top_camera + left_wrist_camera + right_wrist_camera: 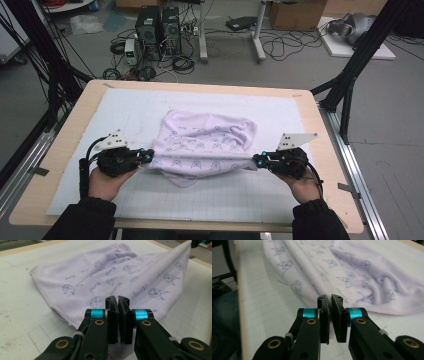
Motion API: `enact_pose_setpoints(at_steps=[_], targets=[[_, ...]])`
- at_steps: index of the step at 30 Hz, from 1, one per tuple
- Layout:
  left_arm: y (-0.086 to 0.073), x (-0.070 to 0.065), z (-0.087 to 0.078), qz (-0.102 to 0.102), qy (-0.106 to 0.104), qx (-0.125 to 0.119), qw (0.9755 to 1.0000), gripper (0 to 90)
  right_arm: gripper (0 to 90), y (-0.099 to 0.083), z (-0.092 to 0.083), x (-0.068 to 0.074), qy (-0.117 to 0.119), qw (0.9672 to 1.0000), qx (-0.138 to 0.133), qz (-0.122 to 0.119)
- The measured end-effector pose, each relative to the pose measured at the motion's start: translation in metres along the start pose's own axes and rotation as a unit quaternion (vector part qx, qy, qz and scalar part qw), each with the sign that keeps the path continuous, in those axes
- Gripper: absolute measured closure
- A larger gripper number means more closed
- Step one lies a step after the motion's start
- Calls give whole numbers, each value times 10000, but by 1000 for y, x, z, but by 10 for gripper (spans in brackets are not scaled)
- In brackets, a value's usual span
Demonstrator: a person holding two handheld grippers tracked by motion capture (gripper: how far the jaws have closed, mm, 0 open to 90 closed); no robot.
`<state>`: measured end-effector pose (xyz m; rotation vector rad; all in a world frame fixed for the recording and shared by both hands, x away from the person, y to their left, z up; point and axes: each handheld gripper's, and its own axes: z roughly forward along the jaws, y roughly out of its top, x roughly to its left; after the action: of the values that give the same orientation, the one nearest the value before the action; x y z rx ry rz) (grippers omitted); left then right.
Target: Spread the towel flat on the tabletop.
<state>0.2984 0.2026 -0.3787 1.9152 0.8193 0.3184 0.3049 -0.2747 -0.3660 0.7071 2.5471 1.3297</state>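
Lilac towel (202, 145) at table centre, stretched between the left gripper (148, 156) at 9 o'clock and right gripper (256, 161) at 3 o'clock, each clamped on a corner. Risk: thin grip slips if tension rises unevenly.

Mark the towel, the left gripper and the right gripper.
towel (202, 145): high view, middle of the printed lilac cloth.
left gripper (150, 156): high view, jaw tips shut on the towel's left edge.
right gripper (256, 161): high view, jaw tips shut on the towel's right edge.
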Motion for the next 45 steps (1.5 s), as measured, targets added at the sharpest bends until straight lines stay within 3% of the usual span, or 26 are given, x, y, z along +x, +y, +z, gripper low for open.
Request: enact_pose_setpoints(at_steps=[3,7,10,13,16,18,21,23,26,28,30,33,34,35,37,38,40,42,45], targets=[[9,10,25,-64,326,79,9994,863,853,3,20,-15,-238,9992,304,50],[11,29,57,-242,586,316,9975,863,853,0,42,-42,-353,9974,440,454],[8,38,77,-386,691,498,9956,862,845,-7,55,-60,-415,9950,476,773],[4,43,84,-459,681,596,9948,836,799,-10,63,-66,-373,9936,521,932],[6,41,73,-359,658,556,9956,716,737,-9,58,-62,-427,9943,490,841],[8,38,62,-319,634,447,9965,618,723,-8,49,-57,-456,9956,316,757],[6,30,42,-237,595,194,9978,565,722,-8,35,-45,-456,9968,-69,649],[3,25,33,-183,580,144,9980,562,719,-9,32,-33,-361,9979,-126,527],[-8,16,26,-234,259,39,9994,578,695,-13,37,-17,-216,9992,-148,293],[-17,9,30,-304,29,74,9995,608,684,-13,47,-12,-118,9996,-52,248],[-23,0,44,-161,-44,345,9993,597,659,-10,60,-10,-90,9997,50,201],[-25,-10,65,-102,-137,643,9978,481,593,-5,78,-10,5,9997,112,239],[-25,-11,69,-51,-116,695,9975,447,572,-4,87,-10,-94,9996,218,165],[-25,-13,75,67,-57,716,9974,451,553,-3,92,-11,-130,9994,271,142],[-24,-13,82,96,96,736,9972,529,559,-3,102,-13,-285,9991,284,162],[-24,-12,83,133,90,726,9972,646,605,-3,106,-15,-290,9990,248,213],[-24,-9,84,93,44,672,9977,773,708,-3,108,-19,-224,9991,211,295],[-24,-7,83,93,-1,678,9977,807,823,-3,105,-21,-131,9993,186,298],[-22,-10,75,131,-78,651,9978,816,861,-3,98,-21,22,9993,141,343]])
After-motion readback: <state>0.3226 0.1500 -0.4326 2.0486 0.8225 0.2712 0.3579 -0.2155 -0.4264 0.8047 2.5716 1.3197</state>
